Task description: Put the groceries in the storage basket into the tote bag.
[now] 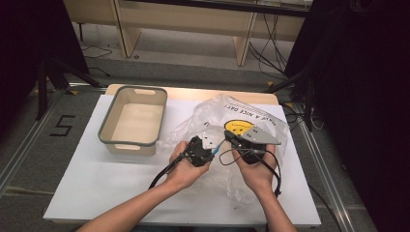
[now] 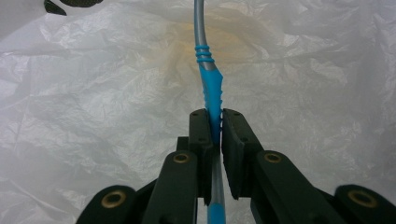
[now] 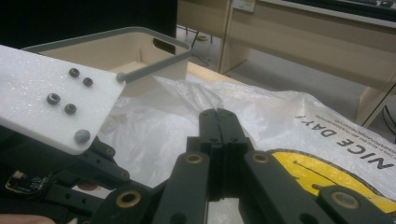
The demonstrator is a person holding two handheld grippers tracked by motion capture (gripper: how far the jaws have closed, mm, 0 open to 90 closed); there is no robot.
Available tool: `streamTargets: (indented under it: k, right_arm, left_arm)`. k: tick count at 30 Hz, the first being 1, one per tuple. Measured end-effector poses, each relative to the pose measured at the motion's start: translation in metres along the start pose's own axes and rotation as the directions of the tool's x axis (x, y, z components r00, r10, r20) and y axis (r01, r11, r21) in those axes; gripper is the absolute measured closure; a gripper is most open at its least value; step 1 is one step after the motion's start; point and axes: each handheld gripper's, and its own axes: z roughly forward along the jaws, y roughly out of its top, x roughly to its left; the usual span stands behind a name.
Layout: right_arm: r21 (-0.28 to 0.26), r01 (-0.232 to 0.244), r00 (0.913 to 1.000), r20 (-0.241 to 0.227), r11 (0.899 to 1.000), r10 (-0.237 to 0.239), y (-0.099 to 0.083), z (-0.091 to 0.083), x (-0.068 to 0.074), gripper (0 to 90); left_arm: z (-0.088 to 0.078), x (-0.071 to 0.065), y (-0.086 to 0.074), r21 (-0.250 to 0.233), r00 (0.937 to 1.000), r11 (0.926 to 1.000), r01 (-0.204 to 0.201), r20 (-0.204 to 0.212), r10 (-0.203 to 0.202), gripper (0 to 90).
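The high view looks forward and down over the table (image 1: 96,193). Both gripper views sit close, facing the plastic bag (image 1: 251,121) at twelve o'clock, which all three views share.

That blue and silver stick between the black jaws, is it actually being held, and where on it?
Yes. The left gripper is shut on the blue-and-silver tool, its pads pinching the ridged blue section. The right gripper is shut with nothing visible between its jaws.
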Motion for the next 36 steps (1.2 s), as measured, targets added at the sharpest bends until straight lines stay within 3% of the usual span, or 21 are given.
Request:
streamTargets:
  k: [15,18,24,32,36]
  right_arm:
    - [-0.001,0.002,1.0,0.001,1.0,-0.002,0.0,0.0,0.0,90.0]
    - [0.002,0.001,1.0,-0.001,1.0,-0.001,0.0,0.0,0.0,90.0]
    - [0.002,0.001,1.0,-0.001,1.0,-0.001,-0.001,0.0,0.0,90.0]
    - [0.002,0.0,1.0,-0.001,1.0,0.0,-0.001,0.0,-0.001,90.0]
    - [0.004,-0.001,1.0,0.002,1.0,0.001,-0.001,-0.001,0.0,90.0]
  left_arm:
    - [0.011,-0.002,0.002,-0.026,0.9995,0.9993,0.027,-0.016,-0.028,82.1]
    - [0.012,-0.002,0.002,-0.032,0.9996,0.9992,0.024,-0.016,-0.024,87.1]
    - [0.014,-0.003,0.003,-0.036,0.9996,0.9992,0.016,-0.021,-0.017,86.9]
    - [-0.004,-0.007,0.002,-0.049,0.9995,0.9983,-0.032,0.001,0.032,77.8]
    - [-0.021,-0.008,-0.007,-0.054,0.9986,0.9974,-0.048,0.019,0.049,72.9]
